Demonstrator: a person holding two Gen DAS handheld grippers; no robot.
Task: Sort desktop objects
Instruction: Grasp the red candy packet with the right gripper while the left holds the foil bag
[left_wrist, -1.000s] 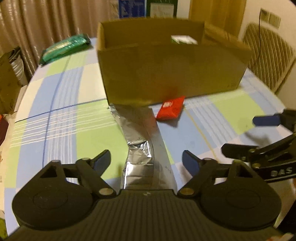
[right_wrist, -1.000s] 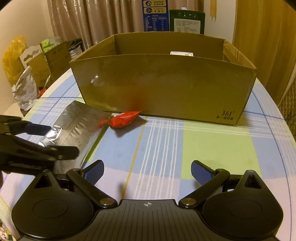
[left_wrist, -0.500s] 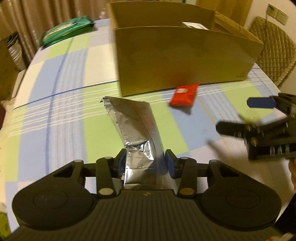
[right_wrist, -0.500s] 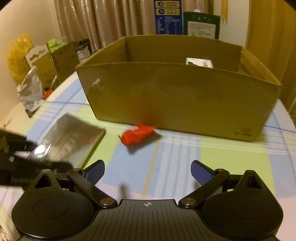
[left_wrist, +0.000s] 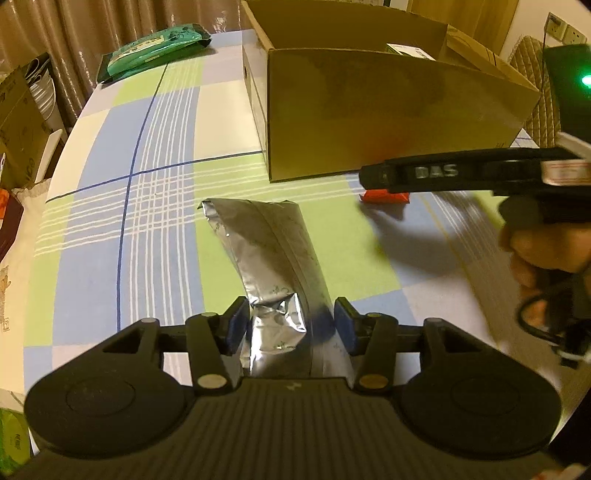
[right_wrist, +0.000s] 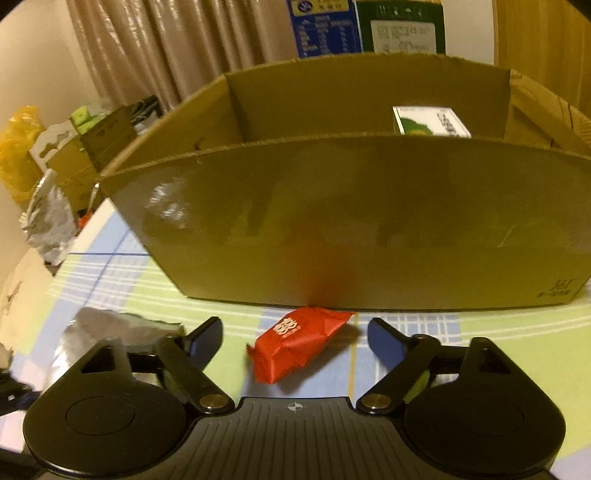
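Note:
My left gripper (left_wrist: 290, 326) is shut on the near end of a silver foil pouch (left_wrist: 266, 251), which stretches away over the checked tablecloth. My right gripper (right_wrist: 295, 332) is open, its fingers on either side of a red candy packet (right_wrist: 295, 345) that lies on the table against the front wall of the cardboard box (right_wrist: 351, 229). The right gripper also shows side-on in the left wrist view (left_wrist: 373, 177), over the red packet (left_wrist: 386, 197). The foil pouch shows at the lower left of the right wrist view (right_wrist: 118, 328).
The cardboard box (left_wrist: 388, 110) holds a white and green packet (right_wrist: 430, 122). A green wipes pack (left_wrist: 155, 50) lies at the table's far left. Boxes and bags (right_wrist: 55, 166) stand beyond the table's left edge. A chair (left_wrist: 535, 92) is behind on the right.
My left gripper closed on the foil pouch and still holds it. My right gripper moved forward and down, bringing the red packet between its open fingers.

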